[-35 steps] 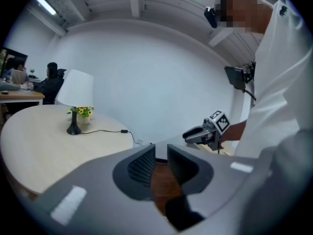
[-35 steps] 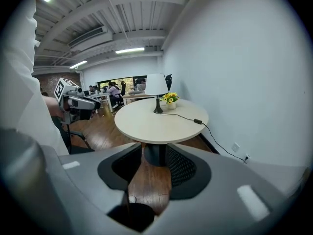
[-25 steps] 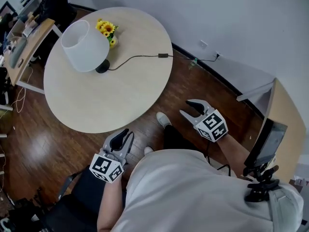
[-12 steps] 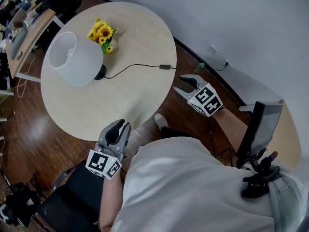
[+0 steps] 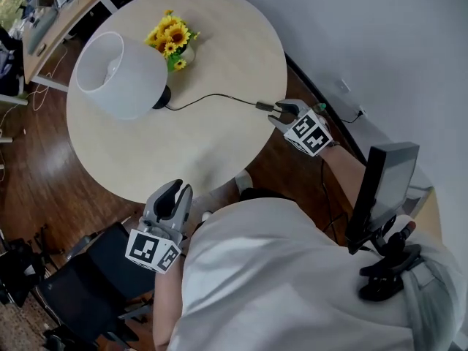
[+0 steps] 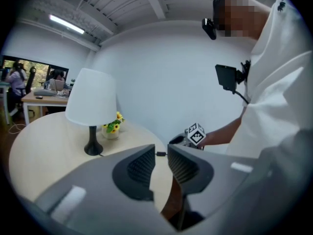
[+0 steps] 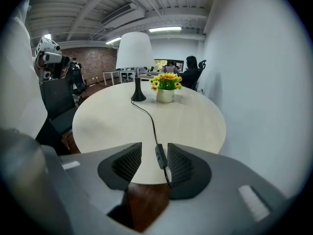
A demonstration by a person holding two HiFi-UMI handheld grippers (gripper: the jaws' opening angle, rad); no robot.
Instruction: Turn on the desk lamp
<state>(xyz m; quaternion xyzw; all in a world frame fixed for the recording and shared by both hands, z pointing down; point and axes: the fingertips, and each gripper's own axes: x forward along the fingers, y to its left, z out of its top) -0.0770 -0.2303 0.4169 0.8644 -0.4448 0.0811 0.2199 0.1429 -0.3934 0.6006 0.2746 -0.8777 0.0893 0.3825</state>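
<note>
The desk lamp (image 5: 121, 72) with a white shade and a black base stands on the round table (image 5: 197, 152). Its black cord (image 5: 212, 97) runs to an inline switch (image 5: 264, 107) near the table's right edge. My right gripper (image 5: 280, 114) is open right at that switch. In the right gripper view the switch (image 7: 160, 155) lies between the jaws, close to the right pad (image 7: 180, 166), and the lamp (image 7: 134, 50) stands beyond. My left gripper (image 5: 174, 196) hovers open at the table's near edge with nothing in it, its jaws (image 6: 161, 163) pointing toward the lamp (image 6: 92, 102).
A small vase of sunflowers (image 5: 174, 39) stands just behind the lamp. The cord goes on off the table to a wall socket (image 5: 358, 112). A dark chair (image 5: 80, 284) is at the lower left. A desk with clutter (image 5: 44, 13) stands at the far left.
My right gripper has moved from beside the table up to the table's right edge, and the cord's switch now sits between its jaws. The left gripper has stayed by the near edge.
</note>
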